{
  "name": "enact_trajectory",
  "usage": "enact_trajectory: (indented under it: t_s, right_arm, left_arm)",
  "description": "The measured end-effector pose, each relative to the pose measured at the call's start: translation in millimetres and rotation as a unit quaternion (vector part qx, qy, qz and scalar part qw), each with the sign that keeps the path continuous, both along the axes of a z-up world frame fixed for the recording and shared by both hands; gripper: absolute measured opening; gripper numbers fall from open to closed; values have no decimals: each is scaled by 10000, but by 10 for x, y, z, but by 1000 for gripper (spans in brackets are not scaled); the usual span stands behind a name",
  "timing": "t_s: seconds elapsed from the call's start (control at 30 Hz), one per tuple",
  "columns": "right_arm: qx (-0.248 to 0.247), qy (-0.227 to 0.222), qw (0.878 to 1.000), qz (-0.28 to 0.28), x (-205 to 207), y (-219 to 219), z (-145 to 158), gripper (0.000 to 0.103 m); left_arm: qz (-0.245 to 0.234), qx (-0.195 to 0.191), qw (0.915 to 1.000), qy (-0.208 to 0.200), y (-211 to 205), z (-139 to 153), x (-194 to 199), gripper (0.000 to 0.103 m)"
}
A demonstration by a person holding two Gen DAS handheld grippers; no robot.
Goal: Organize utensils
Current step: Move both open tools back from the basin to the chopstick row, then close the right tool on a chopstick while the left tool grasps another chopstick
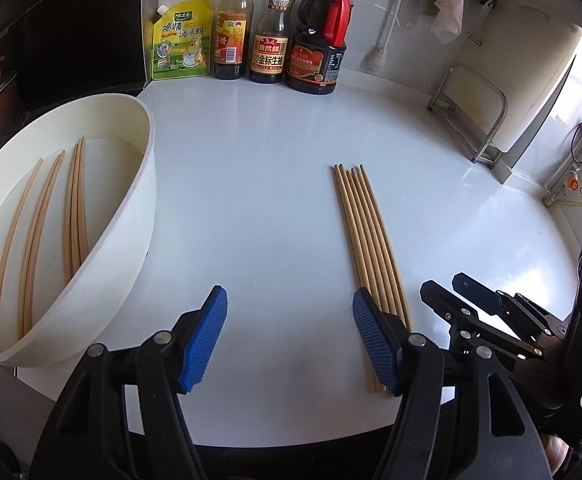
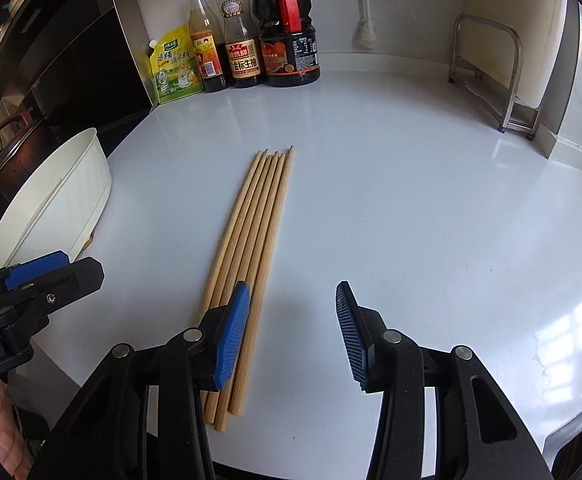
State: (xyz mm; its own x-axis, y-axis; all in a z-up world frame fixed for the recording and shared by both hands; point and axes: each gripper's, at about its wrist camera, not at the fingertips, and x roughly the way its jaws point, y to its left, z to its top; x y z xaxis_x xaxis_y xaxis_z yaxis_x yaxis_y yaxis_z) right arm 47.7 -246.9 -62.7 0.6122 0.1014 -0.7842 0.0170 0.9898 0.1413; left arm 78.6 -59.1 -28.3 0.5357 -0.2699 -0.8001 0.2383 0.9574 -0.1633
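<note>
Several wooden chopsticks [image 1: 367,236] lie side by side in a neat row on the white counter [image 1: 251,184]; the right wrist view shows the same row [image 2: 255,232]. More chopsticks [image 1: 73,216] rest loose inside a white basin [image 1: 139,216] at the left. My left gripper [image 1: 289,338] stands open over bare counter, its right pad beside the row's near ends. My right gripper [image 2: 293,336] is open too, its left pad over the row's near part and nothing between the pads. The left gripper's fingers [image 2: 39,276] show at the left edge there, near the white basin [image 2: 71,196].
Three sauce bottles [image 1: 269,28] and a yellow seasoning pouch [image 1: 181,40] line the back wall. A metal rack [image 1: 471,116] stands at the back right. A dark stove area with a pot [image 2: 7,148] lies left of the basin. The counter's front edge runs just below both grippers.
</note>
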Motion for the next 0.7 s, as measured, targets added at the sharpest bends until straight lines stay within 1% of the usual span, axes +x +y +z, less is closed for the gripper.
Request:
enact_trajectory:
  t_s: [0.4, 0.7]
  right_arm:
    - [-291, 216, 9993, 121, 142, 84, -142, 43]
    - [-516, 216, 9983, 160, 121, 106, -182, 43]
  left_arm:
    - [68, 4, 9999, 140, 1, -127, 62, 64]
    - [105, 44, 9997, 203, -21, -199, 85, 64]
